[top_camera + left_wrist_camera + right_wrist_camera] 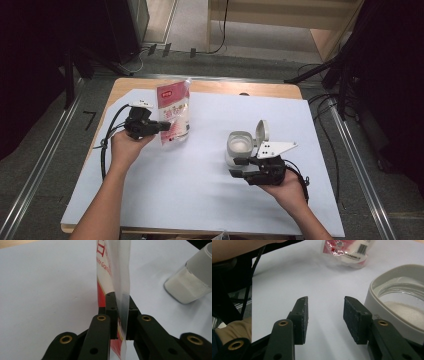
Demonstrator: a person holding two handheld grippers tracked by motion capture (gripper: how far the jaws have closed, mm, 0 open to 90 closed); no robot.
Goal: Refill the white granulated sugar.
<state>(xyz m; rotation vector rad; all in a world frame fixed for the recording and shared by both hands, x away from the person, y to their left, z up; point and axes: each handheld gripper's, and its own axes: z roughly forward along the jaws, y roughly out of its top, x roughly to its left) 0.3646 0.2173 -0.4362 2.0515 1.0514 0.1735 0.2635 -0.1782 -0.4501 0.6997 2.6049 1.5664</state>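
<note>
A red-and-white clear pouch (pixel 174 112) of white granules stands upright at the table's back left. My left gripper (pixel 162 126) is shut on its side edge, and in the left gripper view the two pads (pixel 111 305) clamp the thin film of the pouch (pixel 117 270). A clear jar (pixel 240 146) with a white rim and its flip lid (pixel 262 131) standing open holds white granules at the centre right. My right gripper (pixel 236 167) sits just in front of the jar, open. In the right gripper view nothing lies between its fingertips (pixel 325 302), and the jar (pixel 402 305) is beside the right jaw.
A white sheet (pixel 200 190) covers most of the wooden table (pixel 125 86). Black stands and cables (pixel 320 105) lie on the floor around it. The sheet between the pouch and the jar is bare.
</note>
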